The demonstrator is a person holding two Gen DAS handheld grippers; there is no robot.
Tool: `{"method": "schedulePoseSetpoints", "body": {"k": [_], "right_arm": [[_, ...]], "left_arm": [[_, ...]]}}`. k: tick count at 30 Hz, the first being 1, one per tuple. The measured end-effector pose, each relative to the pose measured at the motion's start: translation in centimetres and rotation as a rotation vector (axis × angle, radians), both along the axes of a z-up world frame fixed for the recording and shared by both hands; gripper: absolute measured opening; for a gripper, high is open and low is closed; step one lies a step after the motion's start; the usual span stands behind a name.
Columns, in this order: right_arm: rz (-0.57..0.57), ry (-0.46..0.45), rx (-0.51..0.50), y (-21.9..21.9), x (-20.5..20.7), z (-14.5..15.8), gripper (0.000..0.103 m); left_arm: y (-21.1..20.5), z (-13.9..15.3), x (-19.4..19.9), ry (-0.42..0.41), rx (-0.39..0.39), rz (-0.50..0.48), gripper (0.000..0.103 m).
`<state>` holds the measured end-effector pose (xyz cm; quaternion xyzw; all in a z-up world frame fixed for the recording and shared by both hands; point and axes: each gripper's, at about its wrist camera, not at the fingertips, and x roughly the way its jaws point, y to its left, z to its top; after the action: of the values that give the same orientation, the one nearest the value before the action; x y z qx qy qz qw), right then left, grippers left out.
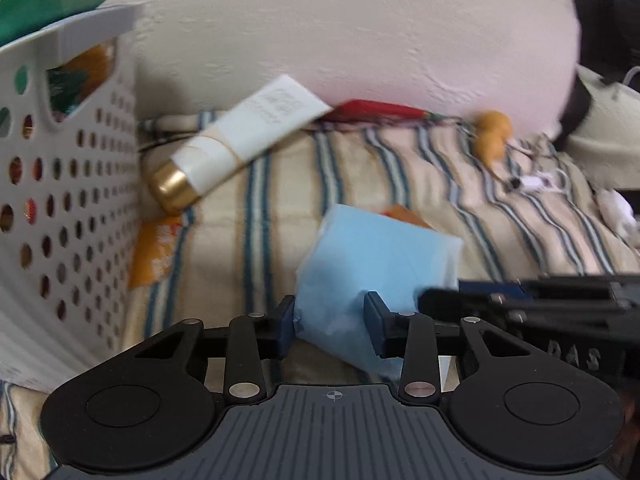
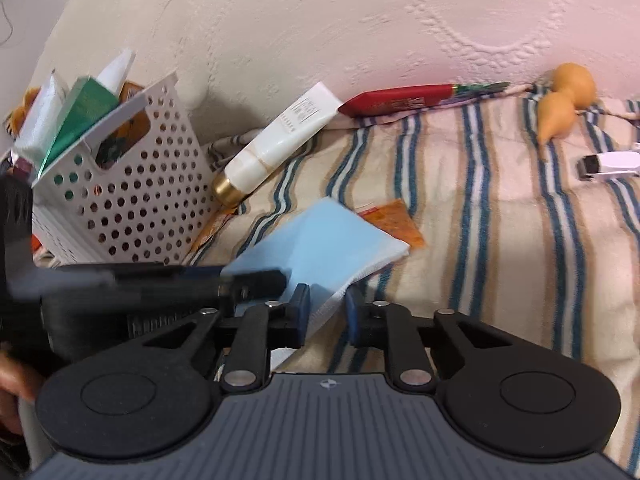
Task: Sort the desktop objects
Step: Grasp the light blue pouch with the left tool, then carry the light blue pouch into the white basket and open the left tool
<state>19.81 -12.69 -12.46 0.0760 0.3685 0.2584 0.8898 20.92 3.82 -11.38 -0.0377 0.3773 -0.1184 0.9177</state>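
Note:
A light blue folded cloth pack [image 1: 372, 264] lies over the striped cloth. My left gripper [image 1: 330, 320] is shut on its near end. My right gripper [image 2: 328, 312] is shut on its white edge; the same pack [image 2: 320, 240] shows in the right wrist view. The right gripper's black body [image 1: 540, 300] reaches in from the right in the left wrist view. The left gripper's body [image 2: 140, 280] crosses the left of the right wrist view. A white perforated basket [image 2: 120, 200] with boxes inside stands at the left.
A white tube with gold cap [image 2: 276, 144] leans by the basket [image 1: 72, 200]. A red tube [image 2: 400, 100] lies against the wall. An orange gourd toy [image 2: 564, 100], an orange sachet [image 2: 396, 220] and a white clip [image 2: 608, 164] lie on the striped cloth [image 2: 500, 220].

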Motion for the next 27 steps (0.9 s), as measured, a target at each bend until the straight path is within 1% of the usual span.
{"method": "schedulePoseSetpoints", "body": {"k": [1,2,4,6,7,8,10,12,13,14,15,17,20,24,27], "right_arm": [[-0.003,0.0,-0.002,-0.3,-0.2,0.1,0.019],[-0.005,-0.002,-0.005,-0.5,-0.3,0.1,0.019],[-0.018,-0.001,-0.012,-0.9,-0.3,0.1,0.019],[-0.031,0.001,-0.016,-1.2,-0.2,0.0,0.02],[-0.039,0.004,-0.014,-1.3,-0.1,-0.1,0.021],[-0.044,0.009,-0.013,-1.4,0.1,-0.2,0.022],[-0.047,0.01,-0.016,-1.4,0.2,-0.3,0.022],[-0.038,0.004,-0.036,-1.0,0.4,-0.2,0.021],[-0.032,0.003,-0.042,-0.8,0.4,-0.2,0.019],[-0.024,0.003,-0.036,-0.7,0.4,0.0,0.01],[-0.024,-0.002,-0.029,-0.7,0.2,0.2,0.006],[-0.031,-0.022,-0.031,-0.6,-0.4,0.8,0.005],[-0.025,-0.045,-0.026,-0.8,-1.4,2.4,0.004],[0.004,-0.119,-0.042,-0.7,-3.8,6.0,0.004],[0.027,-0.188,-0.038,-0.3,-5.8,9.6,0.004]], "left_arm": [[-0.1,0.1,-0.2,0.005,-0.014,-0.01,0.046],[-0.3,0.1,-0.3,0.005,-0.021,-0.022,0.049],[-0.7,0.1,-0.2,-0.003,-0.005,-0.027,0.055],[-0.7,0.0,0.1,-0.009,-0.011,-0.008,0.069],[-0.7,-0.1,0.2,-0.008,-0.014,0.006,0.073],[-0.6,-0.3,0.5,-0.003,-0.015,0.022,0.075],[-0.5,-0.6,0.7,0.001,-0.021,0.023,0.072],[-0.6,-0.5,0.6,-0.008,-0.007,0.021,0.042],[-0.7,-0.4,0.5,-0.01,-0.005,0.01,0.033],[-0.8,-0.2,0.3,-0.011,0.004,0.007,0.022],[-1.0,0.1,0.1,-0.012,0.015,0.0,0.015],[-1.2,0.6,-0.5,-0.014,0.02,-0.02,0.01],[-1.4,1.6,-1.9,-0.026,0.001,-0.035,0.008],[-1.6,4.1,-4.4,-0.068,-0.047,-0.048,0.007],[-1.4,6.8,-6.3,-0.121,-0.084,-0.043,0.007]]}}
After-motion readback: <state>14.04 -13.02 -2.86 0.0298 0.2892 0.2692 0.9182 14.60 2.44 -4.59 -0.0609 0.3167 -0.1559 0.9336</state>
